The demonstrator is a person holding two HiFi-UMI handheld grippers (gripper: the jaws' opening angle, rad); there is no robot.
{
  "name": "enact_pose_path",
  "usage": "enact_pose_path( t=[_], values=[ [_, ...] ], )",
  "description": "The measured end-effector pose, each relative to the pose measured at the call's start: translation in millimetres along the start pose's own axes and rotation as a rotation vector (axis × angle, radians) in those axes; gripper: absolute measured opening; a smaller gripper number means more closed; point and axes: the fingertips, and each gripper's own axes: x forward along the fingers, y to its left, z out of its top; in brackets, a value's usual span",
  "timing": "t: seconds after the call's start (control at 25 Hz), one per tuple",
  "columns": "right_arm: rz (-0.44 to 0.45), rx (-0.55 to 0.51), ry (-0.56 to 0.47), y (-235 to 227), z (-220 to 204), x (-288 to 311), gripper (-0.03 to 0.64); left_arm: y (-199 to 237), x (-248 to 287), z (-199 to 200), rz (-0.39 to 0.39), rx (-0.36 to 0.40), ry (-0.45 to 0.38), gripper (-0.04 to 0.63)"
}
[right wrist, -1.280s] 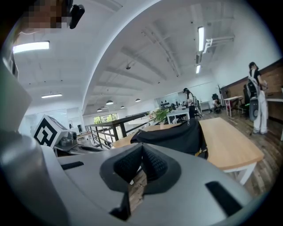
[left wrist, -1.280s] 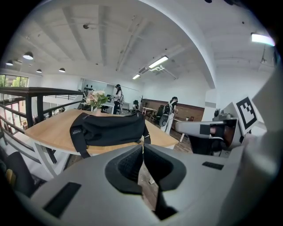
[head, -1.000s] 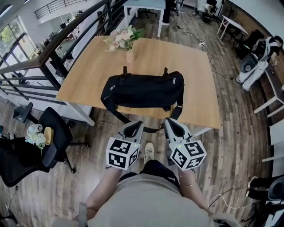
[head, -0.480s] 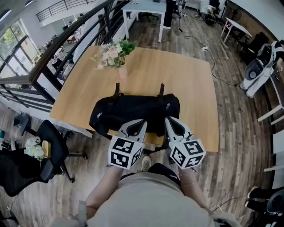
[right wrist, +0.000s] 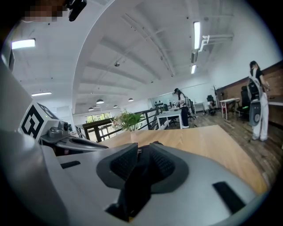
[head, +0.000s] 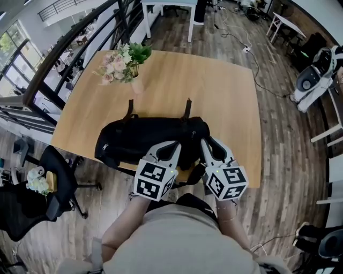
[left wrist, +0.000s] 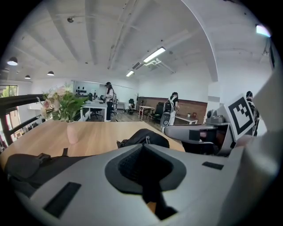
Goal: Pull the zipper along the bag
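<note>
Wooden table (head: 225, 101) centre frame, flower vase (head: 122, 64) near its upper-left corner. Black office chair (head: 53, 182) lower left, on plank floor (head: 289, 160). Black railing (head: 64, 59) upper left. White table (head: 166, 4) top centre. White machine (head: 313, 80) at right edge.

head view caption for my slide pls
At the near edge of a black bag on a wooden table, left claw shut, right claw just opening, empty
</note>
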Motion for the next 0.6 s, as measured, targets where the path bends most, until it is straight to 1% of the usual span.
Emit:
enact_pose_path(
  t=[0.2,0.36,0.48,0.6],
  values=[
    [-0.002,0.044,0.026,-14,-7,6,0.113,-10,22,-1,-0.047,0.011,0.022,0.021],
    [0.019,0.053,0.055,-18,-13,13,0.155,-15,35,0,-0.068,-0.01,0.023,0.021],
    [0.038,0.064,0.079,-18,-19,17,0.158,-16,42,-2,-0.073,-0.006,0.04,0.021],
    [0.044,0.036,0.103,-16,-23,22,0.15,-15,48,-6,-0.072,-0.008,0.061,0.022]
  ],
)
